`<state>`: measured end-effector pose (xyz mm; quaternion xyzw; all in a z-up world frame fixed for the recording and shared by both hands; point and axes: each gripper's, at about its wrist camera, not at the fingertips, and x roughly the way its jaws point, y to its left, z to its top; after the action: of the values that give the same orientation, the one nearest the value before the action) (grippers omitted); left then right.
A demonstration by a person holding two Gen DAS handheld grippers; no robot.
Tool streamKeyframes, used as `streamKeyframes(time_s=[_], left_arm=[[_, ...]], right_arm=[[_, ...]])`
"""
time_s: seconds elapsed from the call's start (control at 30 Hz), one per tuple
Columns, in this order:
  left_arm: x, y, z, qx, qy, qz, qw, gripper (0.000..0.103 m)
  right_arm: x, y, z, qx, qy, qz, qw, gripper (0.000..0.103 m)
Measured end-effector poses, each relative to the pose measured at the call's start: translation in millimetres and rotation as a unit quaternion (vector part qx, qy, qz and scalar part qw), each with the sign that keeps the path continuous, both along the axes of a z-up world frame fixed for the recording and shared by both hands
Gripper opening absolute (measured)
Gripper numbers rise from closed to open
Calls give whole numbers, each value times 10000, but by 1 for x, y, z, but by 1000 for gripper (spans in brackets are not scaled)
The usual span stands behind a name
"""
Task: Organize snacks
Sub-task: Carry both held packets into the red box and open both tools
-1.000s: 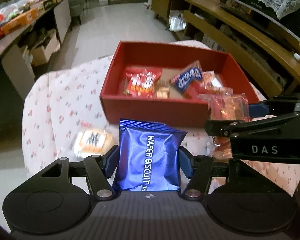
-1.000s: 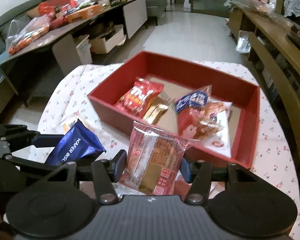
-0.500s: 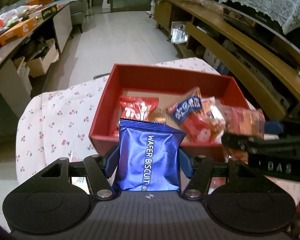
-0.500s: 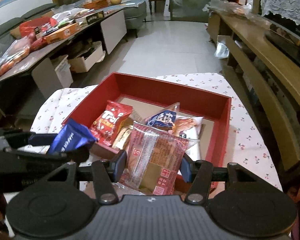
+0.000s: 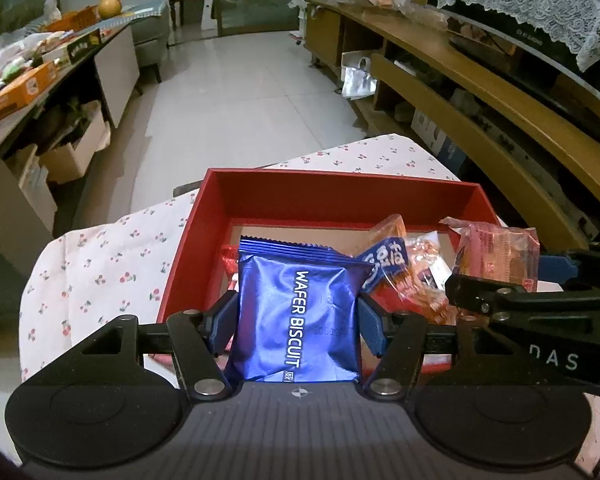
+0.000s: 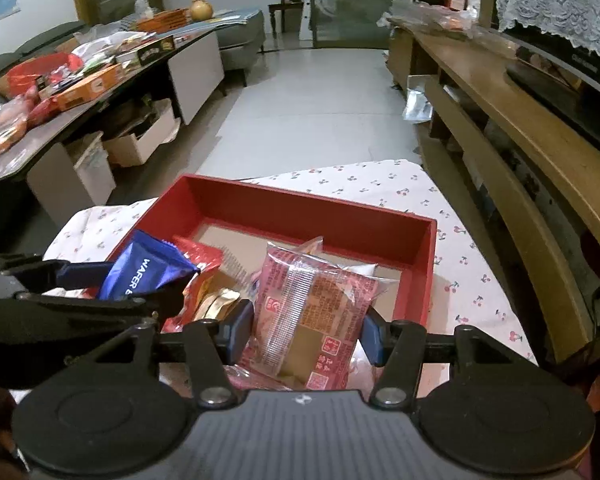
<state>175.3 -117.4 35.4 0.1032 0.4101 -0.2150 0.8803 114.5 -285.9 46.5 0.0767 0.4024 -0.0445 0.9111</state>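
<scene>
My left gripper (image 5: 298,320) is shut on a blue wafer biscuit packet (image 5: 296,312) and holds it over the near left part of the red box (image 5: 332,188). My right gripper (image 6: 304,332) is shut on a clear red-printed snack packet (image 6: 312,312) and holds it over the box's near side (image 6: 420,280). Each gripper shows in the other's view: the right one with its packet (image 5: 496,256) at the right, the left one with the blue packet (image 6: 144,276) at the left. Several snacks lie in the box, among them a blue-and-red packet (image 5: 396,264) and a red packet (image 6: 196,264).
The box sits on a small table with a cherry-print cloth (image 5: 100,264). A long table cluttered with boxes and bags (image 6: 60,88) stands to the left. Wooden shelving (image 6: 520,128) runs along the right. Tiled floor (image 6: 320,100) lies beyond the table.
Both grippers have risen and moved forward with their packets, from in front of the box to over its near part. The jaws stayed shut.
</scene>
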Motion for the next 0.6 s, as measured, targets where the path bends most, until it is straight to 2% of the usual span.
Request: streamKeyframes(time_s=[0.6], left_arm=[[27, -14, -23, 270, 12, 164, 9995, 69]], right_arm=[[35, -6, -25, -83, 183, -139, 9997, 61]])
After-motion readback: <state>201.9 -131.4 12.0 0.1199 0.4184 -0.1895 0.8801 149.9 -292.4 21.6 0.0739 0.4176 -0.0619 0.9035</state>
